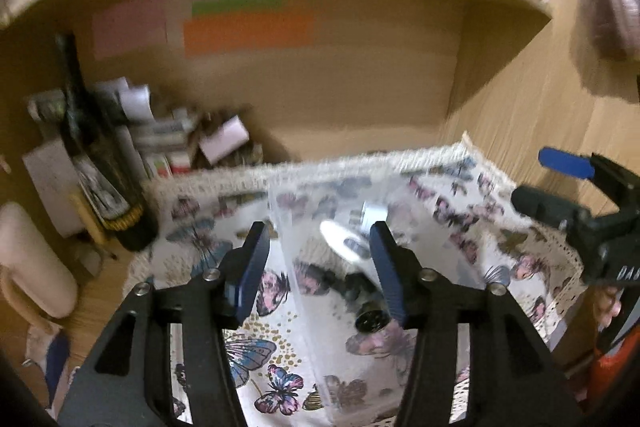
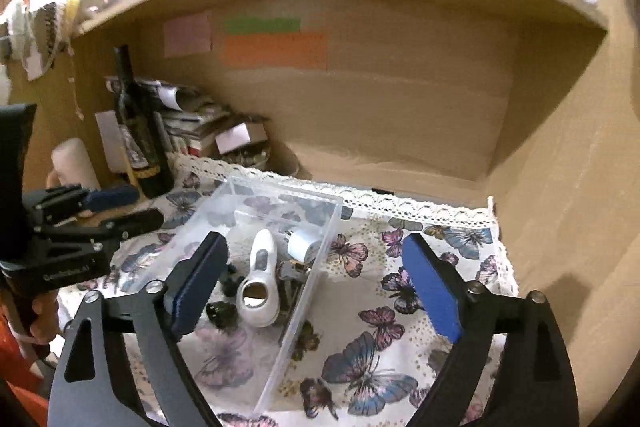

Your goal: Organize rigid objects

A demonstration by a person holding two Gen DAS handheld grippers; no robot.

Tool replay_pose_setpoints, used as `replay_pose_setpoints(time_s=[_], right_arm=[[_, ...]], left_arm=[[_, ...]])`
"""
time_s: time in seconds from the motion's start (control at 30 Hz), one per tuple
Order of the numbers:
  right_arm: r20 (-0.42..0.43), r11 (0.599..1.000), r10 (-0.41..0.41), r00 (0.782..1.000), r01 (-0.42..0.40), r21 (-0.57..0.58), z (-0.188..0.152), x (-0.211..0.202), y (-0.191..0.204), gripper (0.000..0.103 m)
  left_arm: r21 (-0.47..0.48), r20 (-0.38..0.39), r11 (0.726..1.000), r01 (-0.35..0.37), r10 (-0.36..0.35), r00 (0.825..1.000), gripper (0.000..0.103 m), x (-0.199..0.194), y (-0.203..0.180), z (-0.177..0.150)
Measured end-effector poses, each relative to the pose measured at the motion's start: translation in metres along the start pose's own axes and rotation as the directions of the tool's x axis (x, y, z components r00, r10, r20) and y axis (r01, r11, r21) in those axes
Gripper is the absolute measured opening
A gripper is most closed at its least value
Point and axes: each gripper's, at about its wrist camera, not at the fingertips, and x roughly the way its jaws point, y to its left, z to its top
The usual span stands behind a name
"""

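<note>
A clear plastic box (image 2: 320,239) stands on the butterfly cloth (image 2: 380,307) in the wooden shelf bay. Inside it lie a white handheld device (image 2: 258,283), a small white adapter (image 2: 301,242), and small black parts (image 2: 220,313). My right gripper (image 2: 316,291) is open and empty, above the box's right side. My left gripper (image 1: 318,267) is open and empty, over the box (image 1: 400,195), where the white device (image 1: 340,239), the adapter (image 1: 374,215) and a black round part (image 1: 370,319) show blurred. The left gripper also shows in the right wrist view (image 2: 116,207), left of the box.
A dark bottle (image 2: 138,131) stands at the back left beside stacked papers and boxes (image 2: 200,131). A pale mug (image 2: 74,163) sits at far left. Coloured notes (image 2: 276,47) stick to the back wall. The shelf's side wall (image 2: 560,167) rises on the right.
</note>
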Motion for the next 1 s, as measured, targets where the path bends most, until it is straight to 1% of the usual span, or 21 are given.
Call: replay_pose_setpoints(time_s=[0.03,0.07,0.1,0.17,0.2,0.27,0.33,0.47,0.63,1.0], right_arm=[[0.017,1.000,-0.005,1.000,0.005,0.000,-0.001,-0.006,0.001,0.094],[0.047,1.000,-0.016,0.999,0.016,0.000,-0.003,-0.016,0.002,0.099],[0.070,1.000,-0.024,0.997,0.024,0.001,-0.005,-0.022,0.003,0.103],[0.115,0.999,-0.040,0.993,0.041,0.000,-0.009,-0.036,0.006,0.103],[0.129,0.999,-0.043,0.991,0.044,-0.001,-0.010,-0.041,0.007,0.103],[0.155,0.999,-0.045,0.987,0.045,0.003,-0.013,-0.051,0.009,0.103],[0.172,0.999,-0.053,0.984,0.053,0.007,-0.016,-0.059,0.010,0.103],[0.202,0.998,-0.053,0.978,0.048,0.027,-0.022,-0.071,0.012,0.103],[0.224,0.998,-0.044,0.974,0.033,0.052,-0.028,-0.083,0.012,0.103],[0.228,0.997,-0.056,0.972,0.041,0.066,-0.028,-0.085,0.010,0.103]], left_arm=[[0.000,0.021,1.000,-0.002,0.002,1.000,0.060,-0.007,-0.004,0.001],[-0.003,0.043,1.000,-0.003,0.003,0.999,0.068,-0.015,-0.007,0.001],[-0.005,0.069,1.000,-0.004,0.004,0.998,0.071,-0.024,-0.011,0.001],[0.001,0.123,1.000,-0.022,0.021,0.992,0.080,-0.039,-0.019,-0.001],[0.006,0.148,0.999,-0.035,0.033,0.988,0.082,-0.046,-0.023,-0.002],[0.013,0.197,0.999,-0.050,0.046,0.979,0.094,-0.060,-0.030,-0.005],[0.013,0.223,0.999,-0.046,0.041,0.974,0.098,-0.070,-0.034,-0.008],[0.002,0.260,0.999,-0.045,0.043,0.965,0.102,-0.083,-0.039,-0.012],[-0.006,0.281,0.999,-0.041,0.041,0.959,0.103,-0.092,-0.043,-0.016],[0.001,0.278,0.999,-0.042,0.040,0.960,0.103,-0.090,-0.043,-0.017]])
